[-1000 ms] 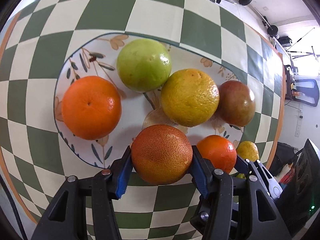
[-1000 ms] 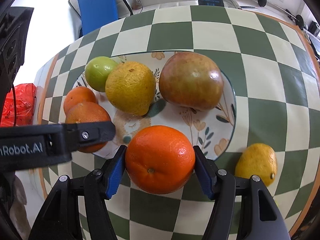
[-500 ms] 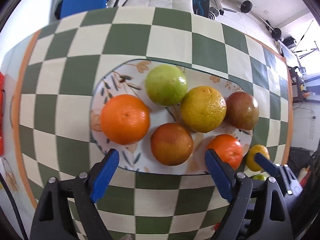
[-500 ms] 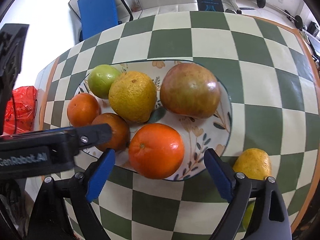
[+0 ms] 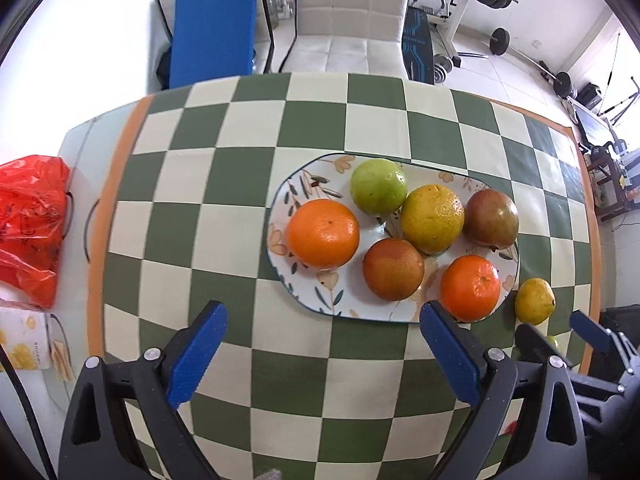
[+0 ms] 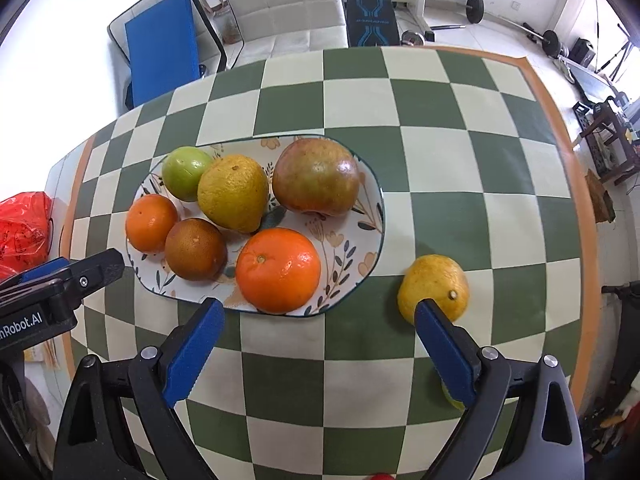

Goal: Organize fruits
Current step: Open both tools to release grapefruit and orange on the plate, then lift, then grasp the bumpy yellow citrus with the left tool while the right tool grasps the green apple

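Observation:
A floral oval plate [image 5: 304,184] [image 6: 360,248] sits on the checked tablecloth and holds several fruits: a green fruit [image 5: 378,186], a yellow citrus [image 5: 432,218], a red-green fruit [image 5: 491,220], a brownish orange [image 5: 393,268] [image 6: 195,249] and two bright oranges [image 5: 323,233] [image 6: 278,271]. A yellow citrus [image 6: 434,288] [image 5: 534,301] lies on the cloth right of the plate. My left gripper [image 5: 320,344] is open and empty, near side of the plate. My right gripper [image 6: 318,338] is open and empty, in front of the plate.
A red plastic bag [image 5: 30,224] and a yellow-white packet [image 5: 24,340] lie at the table's left edge. A small green fruit [image 6: 450,394] peeks from behind the right finger. A blue board and white chair stand beyond the far table edge.
Both grippers opened, letting go of the brownish orange and the bright orange onto the plate, then drew back and up from the plate.

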`<state>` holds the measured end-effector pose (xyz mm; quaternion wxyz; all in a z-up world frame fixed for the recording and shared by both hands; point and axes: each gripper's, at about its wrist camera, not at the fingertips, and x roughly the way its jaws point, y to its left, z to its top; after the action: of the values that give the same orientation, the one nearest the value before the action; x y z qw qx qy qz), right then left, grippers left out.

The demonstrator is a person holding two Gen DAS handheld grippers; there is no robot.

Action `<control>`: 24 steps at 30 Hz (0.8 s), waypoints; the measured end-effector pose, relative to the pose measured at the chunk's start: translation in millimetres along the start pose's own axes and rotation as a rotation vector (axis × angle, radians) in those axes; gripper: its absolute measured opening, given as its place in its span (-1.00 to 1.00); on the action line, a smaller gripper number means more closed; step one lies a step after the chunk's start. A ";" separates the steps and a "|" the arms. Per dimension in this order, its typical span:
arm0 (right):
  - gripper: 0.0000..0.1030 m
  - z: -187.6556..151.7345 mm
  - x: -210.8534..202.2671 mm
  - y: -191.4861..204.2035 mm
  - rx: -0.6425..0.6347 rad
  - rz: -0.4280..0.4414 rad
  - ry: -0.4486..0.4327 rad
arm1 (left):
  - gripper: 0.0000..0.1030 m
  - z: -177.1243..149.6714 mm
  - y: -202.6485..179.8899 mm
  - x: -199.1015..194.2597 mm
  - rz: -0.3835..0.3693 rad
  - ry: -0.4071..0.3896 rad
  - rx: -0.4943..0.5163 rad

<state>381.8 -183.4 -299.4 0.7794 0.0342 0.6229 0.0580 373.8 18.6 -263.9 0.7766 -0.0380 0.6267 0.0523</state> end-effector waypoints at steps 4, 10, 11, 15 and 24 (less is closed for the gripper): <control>0.90 -10.2 -26.4 -4.4 0.010 -0.011 -0.044 | 0.91 -12.4 -1.7 -17.1 -0.009 -0.026 0.001; 0.90 -28.1 -66.9 -7.6 -0.002 -0.024 -0.105 | 0.91 -37.2 -6.3 -56.1 0.021 -0.111 0.035; 0.90 -31.4 -73.9 -7.3 -0.006 -0.024 -0.116 | 0.91 -40.8 -6.8 -63.3 0.020 -0.127 0.039; 0.90 -46.9 -102.8 -3.9 -0.027 -0.030 -0.166 | 0.91 -52.6 -6.9 -90.2 0.005 -0.179 0.038; 0.90 -70.5 -165.3 6.3 -0.050 -0.019 -0.271 | 0.91 -72.0 -3.1 -135.6 -0.012 -0.268 0.051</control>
<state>276.8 -200.4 -154.4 0.8576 0.0166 0.5105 0.0609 276.0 2.0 -146.6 0.8543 -0.0148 0.5183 0.0361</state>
